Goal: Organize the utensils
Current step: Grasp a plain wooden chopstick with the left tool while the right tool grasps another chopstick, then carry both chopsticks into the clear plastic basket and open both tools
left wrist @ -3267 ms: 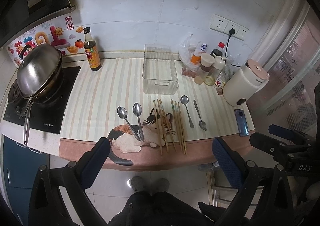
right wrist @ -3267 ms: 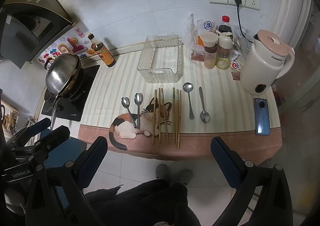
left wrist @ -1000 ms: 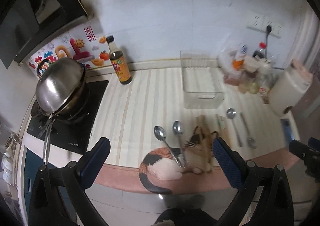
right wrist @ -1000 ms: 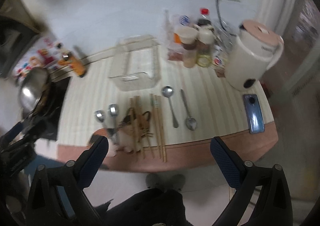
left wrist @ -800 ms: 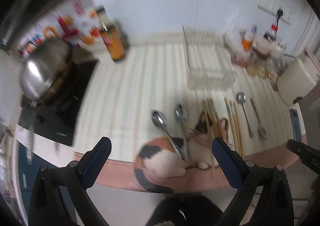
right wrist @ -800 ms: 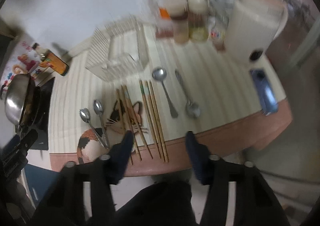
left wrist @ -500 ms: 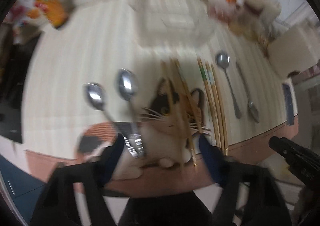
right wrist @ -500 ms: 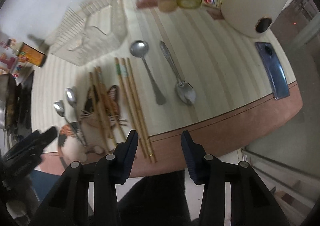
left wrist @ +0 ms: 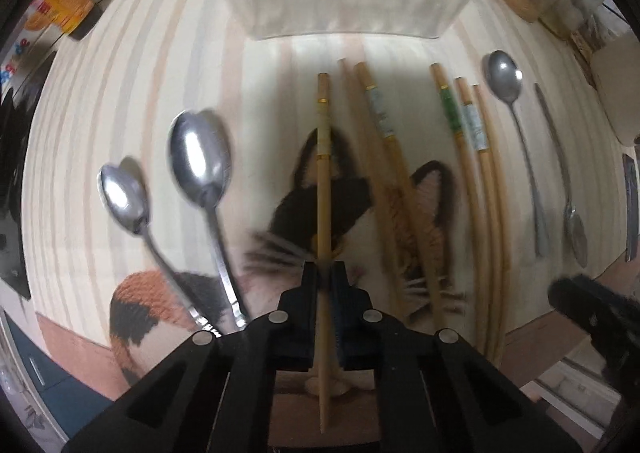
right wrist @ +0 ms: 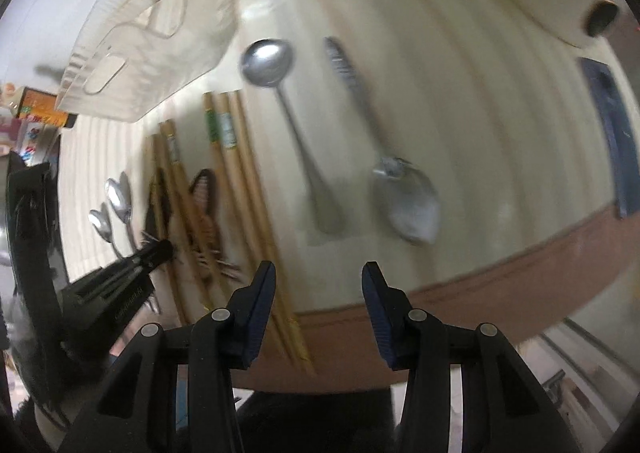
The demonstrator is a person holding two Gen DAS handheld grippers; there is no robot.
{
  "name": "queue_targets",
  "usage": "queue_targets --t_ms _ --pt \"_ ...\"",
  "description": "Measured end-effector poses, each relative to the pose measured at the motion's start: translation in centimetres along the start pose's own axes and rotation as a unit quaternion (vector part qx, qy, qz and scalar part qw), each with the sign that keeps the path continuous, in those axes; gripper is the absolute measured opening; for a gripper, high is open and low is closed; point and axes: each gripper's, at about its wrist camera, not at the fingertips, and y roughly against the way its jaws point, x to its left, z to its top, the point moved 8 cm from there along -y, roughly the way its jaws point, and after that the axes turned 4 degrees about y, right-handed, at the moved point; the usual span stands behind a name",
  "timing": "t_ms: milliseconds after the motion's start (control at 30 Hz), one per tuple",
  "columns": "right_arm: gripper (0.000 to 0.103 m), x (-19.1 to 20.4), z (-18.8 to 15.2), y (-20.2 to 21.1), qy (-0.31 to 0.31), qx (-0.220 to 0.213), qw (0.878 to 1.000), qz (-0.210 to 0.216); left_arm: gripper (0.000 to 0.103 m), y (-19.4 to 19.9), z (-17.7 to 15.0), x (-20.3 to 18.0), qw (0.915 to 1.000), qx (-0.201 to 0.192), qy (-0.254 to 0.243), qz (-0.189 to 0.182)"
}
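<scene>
Wooden and light, the chopstick (left wrist: 323, 181) lies on the mat left of the others, pinched near its thin end by the closed left gripper (left wrist: 324, 273). It looks stiff but likely to pivot there. The right gripper (right wrist: 319, 273) hangs half open and empty over the near counter edge, by a spoon (right wrist: 298, 133).

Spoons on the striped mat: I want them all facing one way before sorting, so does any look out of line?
Yes. The rightmost steel spoon lies reversed, bowl toward the mat's pink edge, while the steel spoon beside it points its bowl toward the clear plastic bin.
</scene>
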Motion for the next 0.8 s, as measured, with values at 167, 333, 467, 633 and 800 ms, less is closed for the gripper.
queue_targets --t_ms 167,333,467,633,800 --pt "0.039 2.0 1.1 -2.5 0.023 0.012 1.000 0.001 0.004 -0.2 -1.5 1.8 0.9997 0.007 0.022 -0.004" --pt "0.011 3.6 1.4 -3.0 0.074 -0.004 0.997 -0.030 0.005 0.0 -2.3 2.3 0.9996 0.006 0.025 -0.005" --pt "0.006 3.4 0.4 -3.0 0.097 0.005 0.992 -0.076 0.005 0.2 -3.0 2.2 0.9995 0.006 0.031 -0.009" --pt "0.006 3.1 -0.7 -2.4 0.109 0.015 0.989 -0.100 0.005 -0.2 -2.1 2.3 0.9997 0.007 0.025 -0.006" --pt "0.007 2.1 -0.9 -1.7 0.104 0.015 0.988 -0.111 0.006 -0.2 -1.8 2.1 0.9996 0.007 0.026 -0.008"
